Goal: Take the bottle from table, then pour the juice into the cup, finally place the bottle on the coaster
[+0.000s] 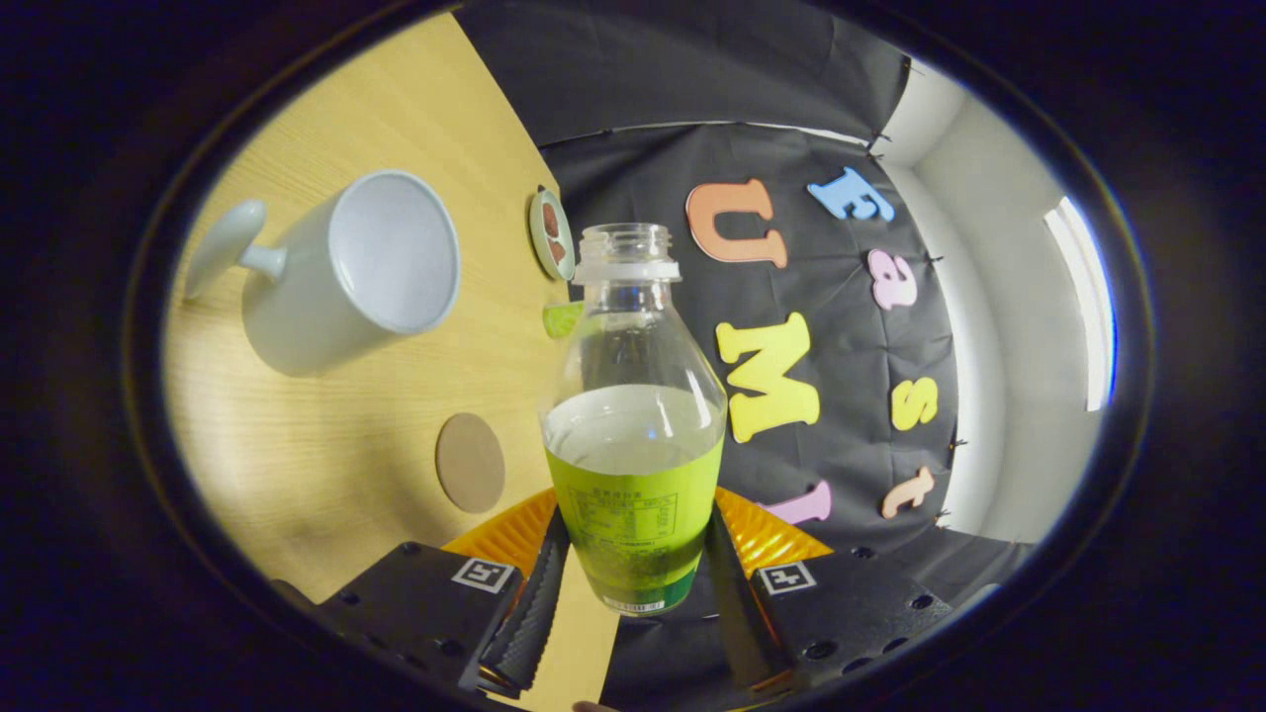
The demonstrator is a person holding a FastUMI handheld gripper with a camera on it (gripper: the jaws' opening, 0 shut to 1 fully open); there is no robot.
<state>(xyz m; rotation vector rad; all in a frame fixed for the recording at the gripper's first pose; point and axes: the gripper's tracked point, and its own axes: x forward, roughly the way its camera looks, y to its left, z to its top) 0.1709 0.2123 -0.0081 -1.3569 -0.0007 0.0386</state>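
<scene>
gripper [633,583] jaws closed on the lower labelled body of the bottle [633,435], one finger each side. bottle uncapped, part full, long axis running forward along the fingers, lifted clear of the bench [326,455]. view rolled: pour seems under way or close. cup [351,267] lies off to one side of the bottle neck, mouth open, apart. coaster [470,462] nearer the jaws. count: one bottle, one cup, one coaster.

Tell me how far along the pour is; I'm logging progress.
Done: the uncapped juice bottle is off the wooden table, gripper shut on it, jaws on both sides. In hand: view tilted, white mug looks empty, juice not at the neck. Left: pouring, then setting the bottle on the round coaster.
</scene>
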